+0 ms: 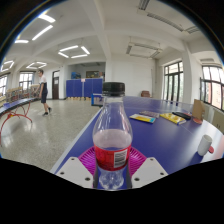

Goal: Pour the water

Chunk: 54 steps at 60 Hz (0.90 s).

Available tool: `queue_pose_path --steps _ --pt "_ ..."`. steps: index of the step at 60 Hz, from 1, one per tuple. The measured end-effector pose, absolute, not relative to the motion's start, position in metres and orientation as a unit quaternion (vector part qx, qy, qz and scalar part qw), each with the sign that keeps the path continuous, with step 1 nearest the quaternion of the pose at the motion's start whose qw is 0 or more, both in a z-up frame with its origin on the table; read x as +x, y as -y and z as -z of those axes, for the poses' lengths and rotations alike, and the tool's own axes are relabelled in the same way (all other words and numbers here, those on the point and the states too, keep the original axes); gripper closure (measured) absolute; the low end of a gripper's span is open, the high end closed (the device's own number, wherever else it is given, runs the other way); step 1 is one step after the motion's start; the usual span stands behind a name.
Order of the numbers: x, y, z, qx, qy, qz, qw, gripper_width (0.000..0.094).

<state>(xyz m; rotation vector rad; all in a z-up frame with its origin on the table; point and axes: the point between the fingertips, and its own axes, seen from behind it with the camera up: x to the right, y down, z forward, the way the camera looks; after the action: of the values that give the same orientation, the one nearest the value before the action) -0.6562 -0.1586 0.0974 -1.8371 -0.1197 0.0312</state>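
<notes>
Gripper (112,165) closed on water bottle (112,135), both pink pads (90,158) pressed against its lower body at the red label. Bottle upright, cap on, clear, held between the fingers above the near end of the blue table (150,130). On the table beyond the bottle: a black cup (114,89) directly behind its cap, yellow items (171,118) off to the side. Well beyond the bottle, a person (43,97) standing beside a second blue table (14,103).
</notes>
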Motion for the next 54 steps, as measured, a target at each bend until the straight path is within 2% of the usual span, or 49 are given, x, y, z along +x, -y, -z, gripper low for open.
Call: queue_pose_path --steps 5,12,17,21,28,31,38,39,47,54 --pt "-0.657 0.160 -0.098 -0.793 0.057 -0.021 0.606 0.0622" --pt "-0.657 0.157 -0.106 -0.790 0.051 -0.058 0.608 0.0623" --pt "-0.665 0.167 -0.146 -0.775 0.036 -0.098 0.624 0.0623" --pt "-0.643 0.166 -0.195 -0.753 0.012 -0.163 0.637 0.0623" --pt "-0.614 0.159 -0.267 -0.702 -0.065 -0.325 0.630 0.0624" --pt "-0.603 0.166 -0.307 -0.672 -0.101 -0.399 0.616 0.0624" --pt "-0.534 0.151 -0.349 -0.579 -0.176 -0.569 0.556 0.0623" --pt "-0.530 0.161 -0.365 -0.566 -0.189 -0.588 0.545 0.0623" --pt "-0.430 0.145 -0.369 -0.444 -0.298 -0.707 0.463 0.0624" --pt "-0.352 0.124 -0.343 -0.331 -0.388 -0.768 0.388 0.0624"
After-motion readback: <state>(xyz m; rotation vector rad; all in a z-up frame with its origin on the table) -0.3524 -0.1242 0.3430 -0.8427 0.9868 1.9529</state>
